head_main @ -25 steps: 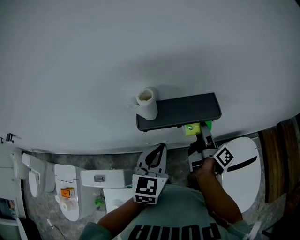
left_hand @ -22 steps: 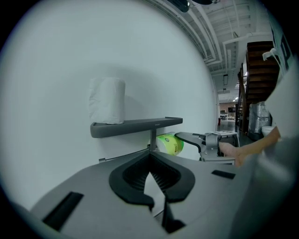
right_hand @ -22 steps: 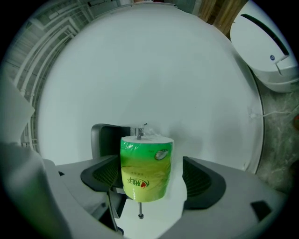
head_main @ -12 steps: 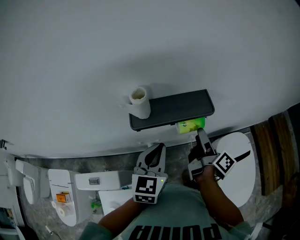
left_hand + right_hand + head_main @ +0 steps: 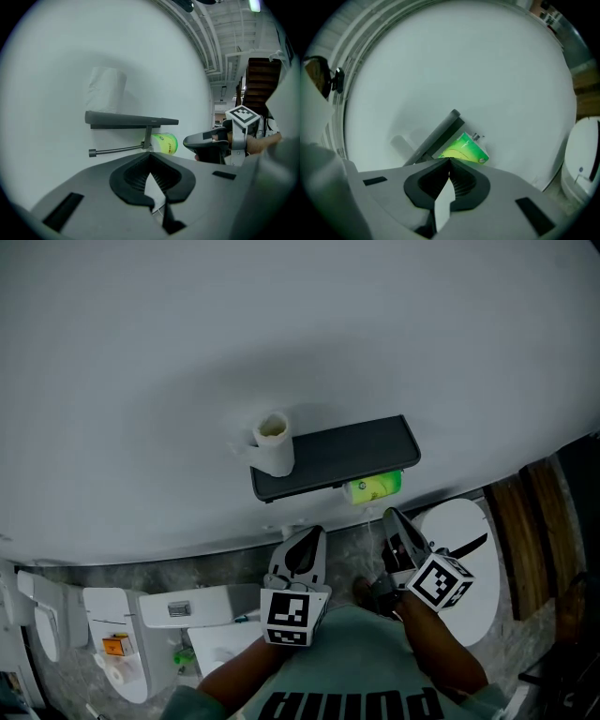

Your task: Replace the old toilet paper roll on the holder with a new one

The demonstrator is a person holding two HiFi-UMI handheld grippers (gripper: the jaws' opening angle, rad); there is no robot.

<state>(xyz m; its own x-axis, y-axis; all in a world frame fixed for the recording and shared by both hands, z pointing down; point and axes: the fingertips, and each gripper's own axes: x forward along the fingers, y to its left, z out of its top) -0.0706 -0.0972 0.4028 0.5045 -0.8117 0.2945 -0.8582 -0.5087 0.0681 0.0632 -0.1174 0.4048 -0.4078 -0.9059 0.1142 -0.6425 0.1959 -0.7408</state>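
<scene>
Right gripper (image 5: 450, 161) jaws newly together, empty

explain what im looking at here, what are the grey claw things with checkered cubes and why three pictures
A person holds a two-jaw gripper in each hand; the patterned cubes are part of them. The head view comes from a camera on the person's head: left gripper and right gripper below a black wall shelf. The other two pictures come from cameras riding on each gripper, looking along its jaws. A white toilet paper roll stands on the shelf's left end; a green-wrapped pack, probably a roll, sits under it. Both grippers are closed and hold nothing.
</scene>
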